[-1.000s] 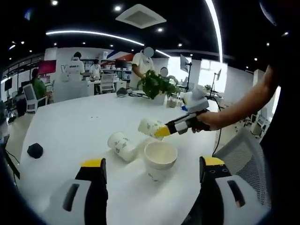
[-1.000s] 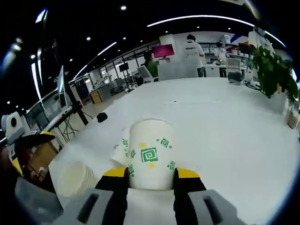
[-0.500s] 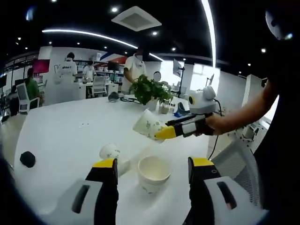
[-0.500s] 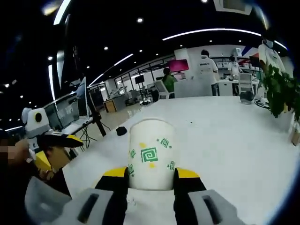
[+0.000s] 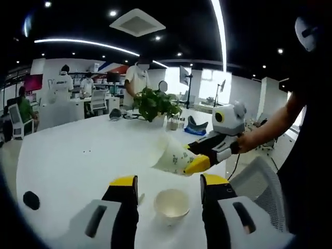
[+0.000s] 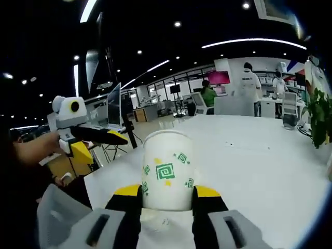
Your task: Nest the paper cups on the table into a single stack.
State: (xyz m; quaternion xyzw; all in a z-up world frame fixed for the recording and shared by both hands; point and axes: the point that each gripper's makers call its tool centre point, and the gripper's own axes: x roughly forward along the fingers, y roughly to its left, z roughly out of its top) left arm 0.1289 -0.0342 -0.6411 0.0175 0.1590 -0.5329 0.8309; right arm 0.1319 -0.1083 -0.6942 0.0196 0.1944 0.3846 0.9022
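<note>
In the right gripper view, a paper cup printed with green square spirals is pinched between the yellow-tipped jaws of the right gripper and is held above the white tabletop. In the left gripper view the same cup is seen tilted, carried by the right gripper above a second cup. That second cup stands upright on the tabletop, mouth up, close to its near edge, and is framed between the spread jaws of the left gripper, with nothing gripped by them. A small dark object lies near the tabletop's left edge. A potted plant stands at the far edge. In the right gripper view the left gripper is seen at the left, held in a hand.
</note>
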